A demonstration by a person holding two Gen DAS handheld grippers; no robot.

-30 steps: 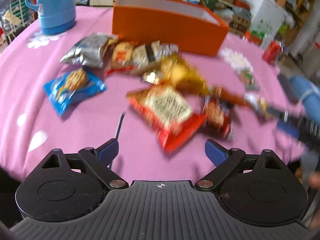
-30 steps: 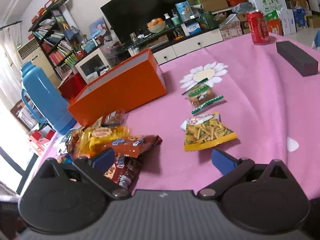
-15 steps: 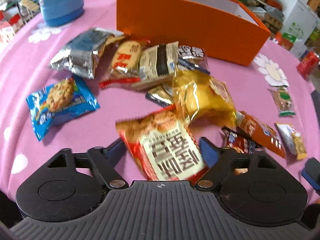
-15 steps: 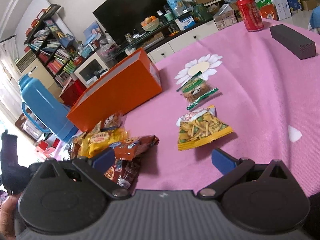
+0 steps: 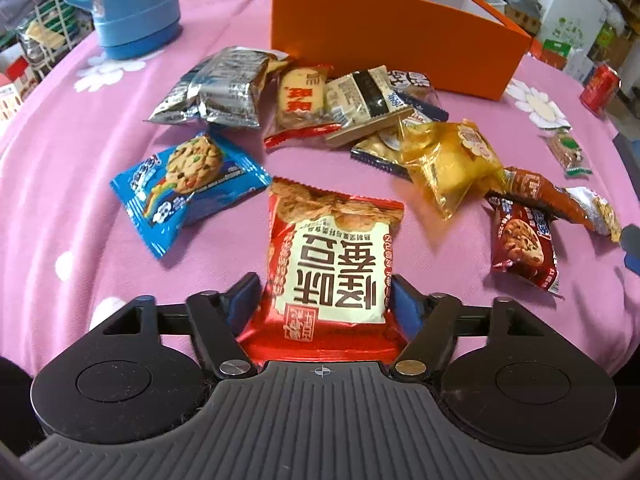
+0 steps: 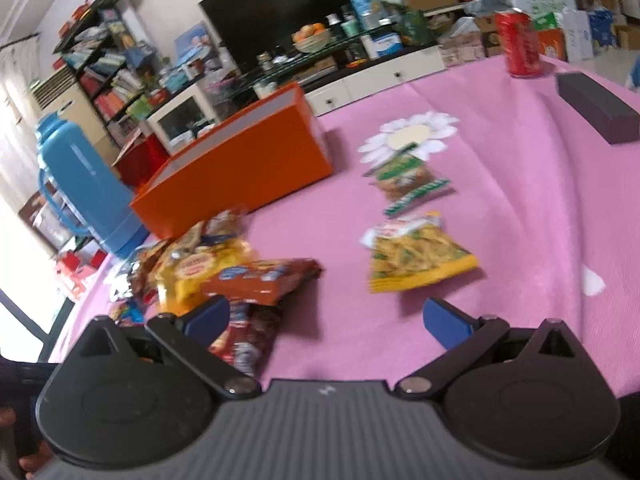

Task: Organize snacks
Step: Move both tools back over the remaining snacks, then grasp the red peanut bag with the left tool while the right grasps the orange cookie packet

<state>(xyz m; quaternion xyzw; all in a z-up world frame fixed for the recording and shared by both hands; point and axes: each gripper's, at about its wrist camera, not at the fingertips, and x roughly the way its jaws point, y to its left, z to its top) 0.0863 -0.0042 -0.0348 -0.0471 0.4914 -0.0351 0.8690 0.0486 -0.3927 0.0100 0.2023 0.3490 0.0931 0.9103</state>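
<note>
My left gripper [image 5: 324, 304] has its two blue fingers pressed against the sides of a red snack packet [image 5: 330, 264] with large Chinese lettering, so it is clamped on that packet near its lower end. The packet lies flat on the pink tablecloth [image 5: 80, 140], just beside a blue cookie packet [image 5: 186, 184]. Beyond them sits a loose heap of other snacks, and behind the heap stands an open orange box [image 5: 384, 44], which I judge to be where the snacks belong. A blue thermos [image 5: 128, 4] stands to the box's left.

My right gripper [image 6: 326, 318] is spread wide and holds nothing; it hovers above the cloth between a brown packet [image 6: 260, 276] and a yellow chip packet [image 6: 420, 260].

To do this step well, I should keep the squeeze gentle so the contents do not crush, lift straight up to clear the cookie packet, carry over the heap, and release only once above the box's opening
</note>
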